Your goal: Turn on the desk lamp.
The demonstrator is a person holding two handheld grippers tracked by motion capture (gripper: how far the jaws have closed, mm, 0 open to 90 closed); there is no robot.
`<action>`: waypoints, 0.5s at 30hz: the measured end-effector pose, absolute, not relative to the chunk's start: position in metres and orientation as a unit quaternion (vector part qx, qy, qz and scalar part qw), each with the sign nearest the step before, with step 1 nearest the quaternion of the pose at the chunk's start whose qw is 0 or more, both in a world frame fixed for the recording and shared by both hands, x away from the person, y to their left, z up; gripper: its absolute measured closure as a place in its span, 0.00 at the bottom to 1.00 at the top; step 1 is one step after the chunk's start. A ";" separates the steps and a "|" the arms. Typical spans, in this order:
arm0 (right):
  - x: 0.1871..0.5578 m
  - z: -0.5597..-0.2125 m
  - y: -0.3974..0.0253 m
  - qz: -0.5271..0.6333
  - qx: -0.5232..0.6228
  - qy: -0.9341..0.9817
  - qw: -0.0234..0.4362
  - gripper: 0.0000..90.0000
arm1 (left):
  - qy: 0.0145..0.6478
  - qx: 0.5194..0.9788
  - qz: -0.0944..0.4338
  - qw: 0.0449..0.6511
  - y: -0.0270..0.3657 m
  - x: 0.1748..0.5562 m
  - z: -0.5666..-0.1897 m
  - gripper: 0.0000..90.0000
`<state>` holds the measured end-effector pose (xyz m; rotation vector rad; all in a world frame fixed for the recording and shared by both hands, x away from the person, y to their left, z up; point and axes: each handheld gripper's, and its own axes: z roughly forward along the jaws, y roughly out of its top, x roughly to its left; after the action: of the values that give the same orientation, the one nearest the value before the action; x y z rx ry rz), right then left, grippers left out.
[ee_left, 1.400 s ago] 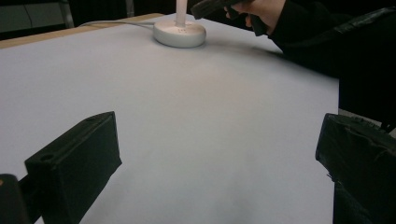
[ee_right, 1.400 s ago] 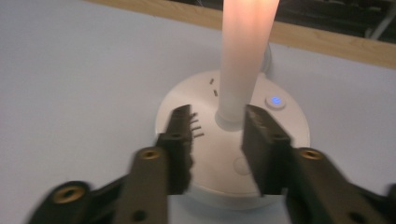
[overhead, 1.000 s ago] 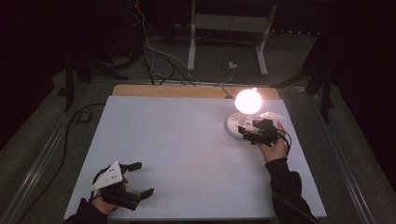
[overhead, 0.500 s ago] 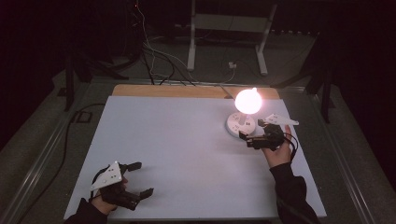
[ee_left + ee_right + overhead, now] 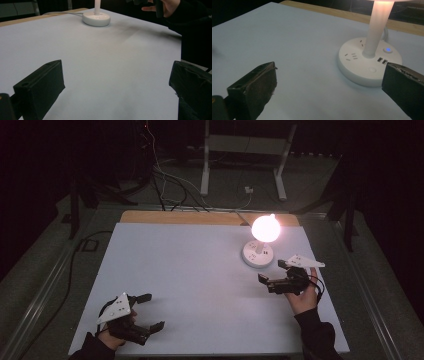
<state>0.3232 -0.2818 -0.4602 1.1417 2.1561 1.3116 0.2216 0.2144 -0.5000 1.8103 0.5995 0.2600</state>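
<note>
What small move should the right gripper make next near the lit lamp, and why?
Probably ease the right gripper a little farther back from the lamp. The globe is glowing, a blue light shows on the round base, and the open fingers hold nothing and stand apart from the base, so the switching seems done.

A white lamp [image 5: 258, 251] with a blue indicator light stands on the pale grey-blue table [image 5: 190, 270].

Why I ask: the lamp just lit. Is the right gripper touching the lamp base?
Apart. The high view shows bare table between the right gripper and the lamp base.
</note>
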 end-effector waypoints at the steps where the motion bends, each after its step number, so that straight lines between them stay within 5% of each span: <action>1: 0.321 -0.461 -0.282 0.464 0.403 0.767 0.183 0.00 | 0.256 0.772 0.111 0.571 0.215 0.222 -0.500 0.00; 15: 0.286 -0.484 -0.290 0.437 0.378 0.798 0.172 0.00 | 0.254 0.771 0.113 0.573 0.215 0.221 -0.499 0.00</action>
<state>0.2859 -0.2903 -0.4844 1.0735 2.2639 1.2414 0.2208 0.2153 -0.4987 1.8074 0.5946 0.2651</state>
